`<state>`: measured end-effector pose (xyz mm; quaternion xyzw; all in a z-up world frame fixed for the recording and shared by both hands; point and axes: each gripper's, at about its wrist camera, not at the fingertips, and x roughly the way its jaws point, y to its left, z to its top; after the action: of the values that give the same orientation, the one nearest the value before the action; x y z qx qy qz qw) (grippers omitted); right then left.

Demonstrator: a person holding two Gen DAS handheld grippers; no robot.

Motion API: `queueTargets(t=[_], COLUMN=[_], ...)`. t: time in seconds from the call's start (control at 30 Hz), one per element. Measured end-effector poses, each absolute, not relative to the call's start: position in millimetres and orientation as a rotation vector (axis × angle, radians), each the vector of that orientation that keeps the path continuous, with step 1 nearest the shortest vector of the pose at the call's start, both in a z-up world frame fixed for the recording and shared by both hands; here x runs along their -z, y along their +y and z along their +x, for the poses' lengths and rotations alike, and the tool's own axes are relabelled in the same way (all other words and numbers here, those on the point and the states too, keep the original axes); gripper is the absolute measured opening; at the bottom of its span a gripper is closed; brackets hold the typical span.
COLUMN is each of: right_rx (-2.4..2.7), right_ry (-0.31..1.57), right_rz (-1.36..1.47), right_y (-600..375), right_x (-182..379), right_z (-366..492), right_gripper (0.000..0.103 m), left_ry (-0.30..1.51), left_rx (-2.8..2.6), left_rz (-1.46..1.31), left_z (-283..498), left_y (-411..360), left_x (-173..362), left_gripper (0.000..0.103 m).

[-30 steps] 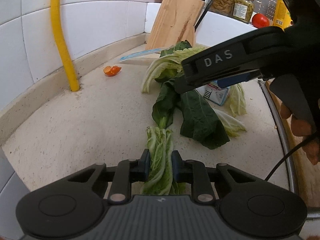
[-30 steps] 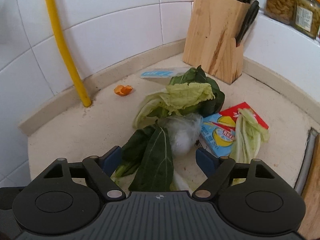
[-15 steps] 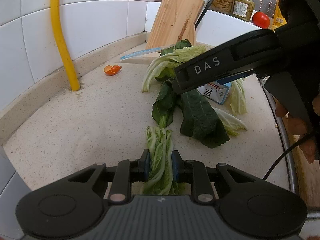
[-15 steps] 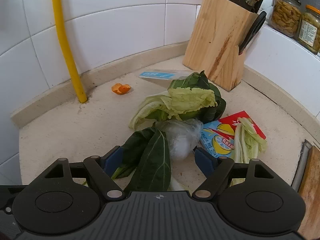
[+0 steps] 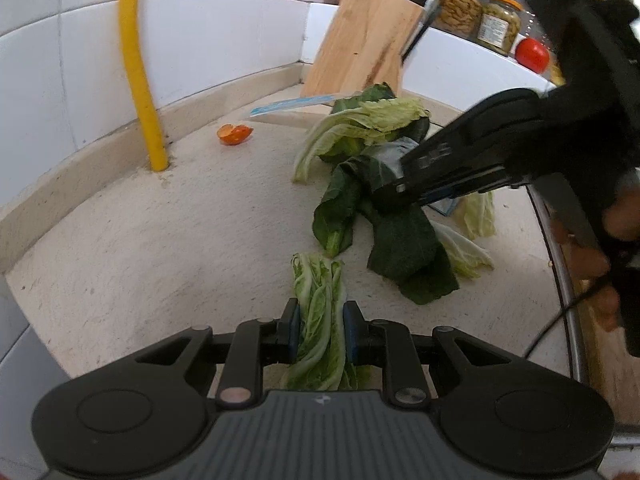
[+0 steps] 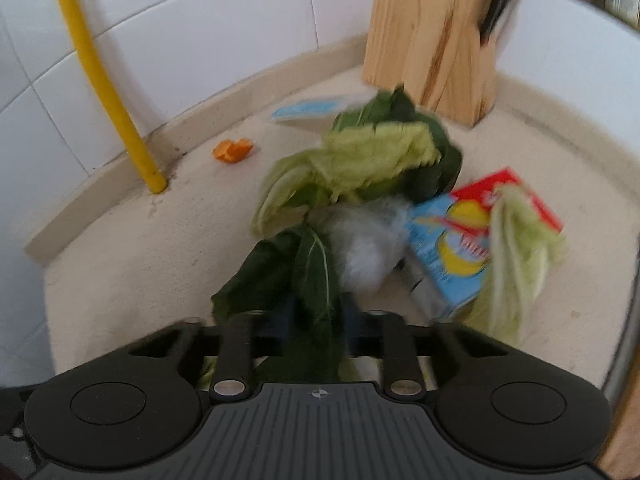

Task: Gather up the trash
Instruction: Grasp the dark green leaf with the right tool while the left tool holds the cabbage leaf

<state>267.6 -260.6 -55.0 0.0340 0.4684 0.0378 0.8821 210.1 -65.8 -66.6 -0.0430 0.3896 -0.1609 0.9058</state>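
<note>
My left gripper is shut on a pale green cabbage leaf that lies lengthwise on the beige counter. My right gripper points down into the pile of scraps. Its jaws are closing, with a dark green leaf squeezed between the blue pads. In the left wrist view the right gripper sits on that dark leaf, with a person's hand behind it. A crumpled clear plastic bag touches the dark leaf on its right.
A blue and red carton under a pale leaf, more cabbage leaves, an orange peel and a blue wrapper lie on the counter. A wooden knife block stands behind, a yellow pipe at left, a sink rim at right.
The right gripper's jaws have gone from wide apart to closed around the dark green leaf, and it dropped slightly toward the pile. The left gripper still holds its cabbage leaf in place.
</note>
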Motion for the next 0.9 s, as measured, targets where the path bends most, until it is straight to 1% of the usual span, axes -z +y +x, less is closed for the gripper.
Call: queueTargets(t=[0.07,0.17,0.47,0.57,0.6,0.63,0.67,0.7,0.73,0.8,0.87,0.9], right_rx=[-0.108,-0.157,-0.29,-0.267,-0.246,-0.231,-0.221,-0.21,-0.215,-0.216,-0.2,-0.183], right_ry=[0.961,0.935,0.906,0.91,0.903,0.912,0.925,0.926,0.925,0.927,0.922,0.933], right_rz=[0.09,0.107,0.197,0.182,0.173,0.159,0.149,0.154,0.156,0.13,0.115,0.111], right_y=[-260,-256,-255,-260,-260,-258,-256,-256,-253,-243,-238,-236], right_x=[51,37,5,6,9,15,21,26,30,39,43,45], right_z=[262,251,218,215,219,225,231,236,240,250,256,261], right_gripper=[0.019,0.017,0.017,0.019,0.024,0.025,0.035,0.048,0.053,0.08,0.086,0.087], left_ry=[0.811,0.798,0.773,0.779,0.781,0.78,0.776,0.773,0.773,0.774,0.767,0.762], left_rx=[0.329,0.321,0.303,0.283,0.274,0.267,0.262,0.257,0.248,0.241,0.232,0.221], left_rz=[-0.097,-0.095,-0.104,-0.093,-0.09,-0.086,-0.08,-0.074,-0.072,-0.077,-0.066,-0.053], left_z=[210,208,208,213,215,216,217,217,218,219,219,219], left_y=[-62,-58,-43,-44,-44,-44,-44,-43,-42,-40,-40,-41], left_x=[66,62,55,59,60,60,61,60,60,61,61,62], left_gripper=[0.017,0.017,0.017,0.017,0.017,0.017,0.017,0.017,0.017,0.017,0.018,0.019])
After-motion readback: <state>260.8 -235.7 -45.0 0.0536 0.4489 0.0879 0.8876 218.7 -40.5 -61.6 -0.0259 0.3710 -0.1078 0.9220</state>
